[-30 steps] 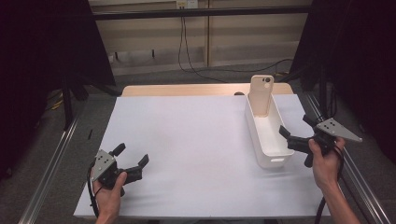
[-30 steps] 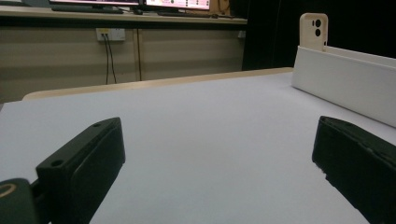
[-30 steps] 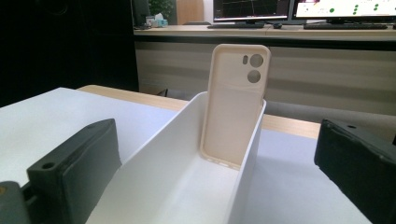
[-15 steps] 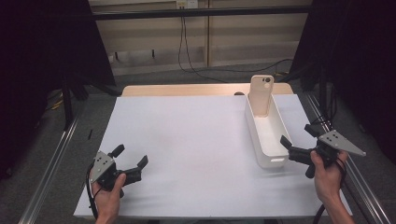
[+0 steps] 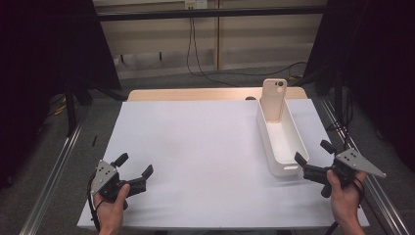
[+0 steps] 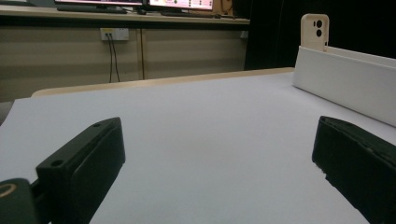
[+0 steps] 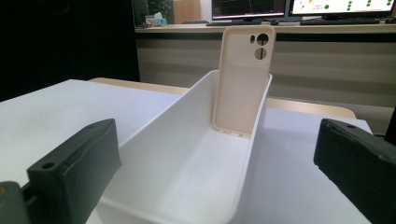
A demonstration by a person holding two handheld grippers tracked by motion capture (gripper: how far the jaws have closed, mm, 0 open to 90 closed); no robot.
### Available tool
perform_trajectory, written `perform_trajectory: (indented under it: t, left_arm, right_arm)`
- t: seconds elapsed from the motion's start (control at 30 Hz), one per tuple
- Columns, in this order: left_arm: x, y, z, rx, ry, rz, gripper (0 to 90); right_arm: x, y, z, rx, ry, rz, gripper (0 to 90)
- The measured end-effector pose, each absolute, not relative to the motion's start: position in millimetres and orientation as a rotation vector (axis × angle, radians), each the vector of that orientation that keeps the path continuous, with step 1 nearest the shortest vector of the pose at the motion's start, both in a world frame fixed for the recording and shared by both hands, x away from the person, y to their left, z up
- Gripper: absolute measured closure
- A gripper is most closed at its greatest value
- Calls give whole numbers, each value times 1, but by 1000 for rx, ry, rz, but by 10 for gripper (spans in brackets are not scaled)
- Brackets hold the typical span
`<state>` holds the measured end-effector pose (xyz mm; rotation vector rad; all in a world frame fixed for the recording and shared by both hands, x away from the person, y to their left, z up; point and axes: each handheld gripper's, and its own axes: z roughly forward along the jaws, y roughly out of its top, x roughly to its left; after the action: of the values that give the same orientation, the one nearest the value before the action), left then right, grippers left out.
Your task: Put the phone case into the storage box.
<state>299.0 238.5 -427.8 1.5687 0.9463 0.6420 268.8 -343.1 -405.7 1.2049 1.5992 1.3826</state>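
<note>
A long white bin [image 5: 280, 139] lies on the right side of the white table top [image 5: 205, 147]. A beige phone case [image 5: 273, 99] stands upright against the bin's far end, camera holes at the top; the right gripper view shows the phone case [image 7: 243, 79] inside the bin [image 7: 187, 182]. My right gripper [image 5: 313, 157] is held open just off the bin's near right corner, with nothing between its jaws. My left gripper [image 5: 134, 164] rests open near the table's front left edge, empty. From the left gripper view, the bin [image 6: 345, 86] and phone case [image 6: 314, 31] sit far right.
A wooden table edge [image 5: 195, 94] runs behind the white top. Metal rails [image 5: 54, 171] flank both sides. Cables hang over the floor at the back, and monitors [image 7: 299, 8] stand on a desk beyond.
My right gripper has drawn back toward the table's front edge, away from the bin's side. The left gripper has barely shifted.
</note>
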Motion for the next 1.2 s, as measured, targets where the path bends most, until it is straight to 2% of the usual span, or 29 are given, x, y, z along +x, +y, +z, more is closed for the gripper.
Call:
perform_trajectory:
  t: [0.83, 1.2]
  left_arm:
    - [293, 237, -427, 1573, 962, 630, 26]
    - [292, 238, -428, 1587, 968, 628, 30]
  right_arm:
    - [226, -353, -433, 1290, 1565, 1338, 3]
    - [222, -359, -438, 1308, 1563, 1341, 5]
